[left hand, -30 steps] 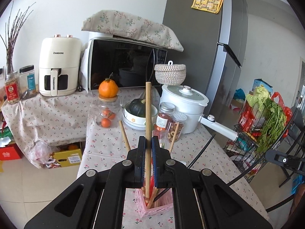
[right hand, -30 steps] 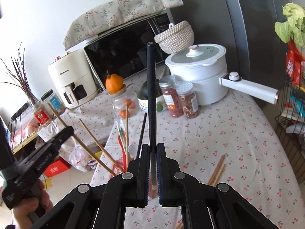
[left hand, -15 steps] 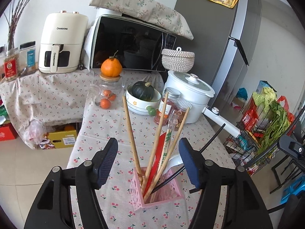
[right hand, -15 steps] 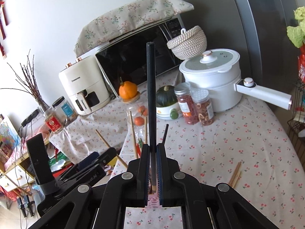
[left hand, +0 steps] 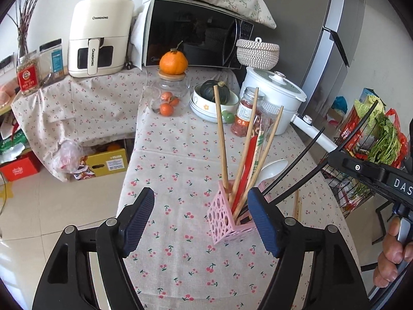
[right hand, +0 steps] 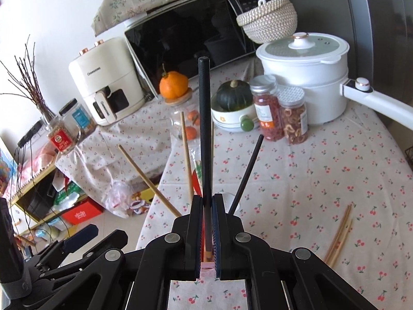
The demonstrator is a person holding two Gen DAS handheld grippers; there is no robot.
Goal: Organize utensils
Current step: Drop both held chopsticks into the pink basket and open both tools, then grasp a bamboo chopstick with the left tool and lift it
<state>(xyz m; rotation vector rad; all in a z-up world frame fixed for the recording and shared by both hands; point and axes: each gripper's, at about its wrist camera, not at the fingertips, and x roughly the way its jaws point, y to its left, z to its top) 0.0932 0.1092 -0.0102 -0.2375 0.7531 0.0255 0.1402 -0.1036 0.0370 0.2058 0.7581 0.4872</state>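
While the left hand-held gripper (left hand: 201, 214) gapes with nothing between its pads, the right hand-held gripper (right hand: 206, 214) is clamped on a black chopstick (right hand: 204, 118).

Jaws of the left one have just been opening, and they stand wide apart just in front of the pink holder (left hand: 227, 217) on the cherry-print table (left hand: 180, 155); its right pad sits close beside the holder's right wall. Wooden chopsticks (left hand: 222, 139), a red utensil and a white spoon (left hand: 273, 168) stand leaning in that holder, and two thin black sticks slant out to its right. More wooden chopsticks (right hand: 340, 232) lie flat on the table to the right of the holder. Seen from the right wrist, the clamped black chopstick stands upright above the holder, whose pink edge shows just below the pads.
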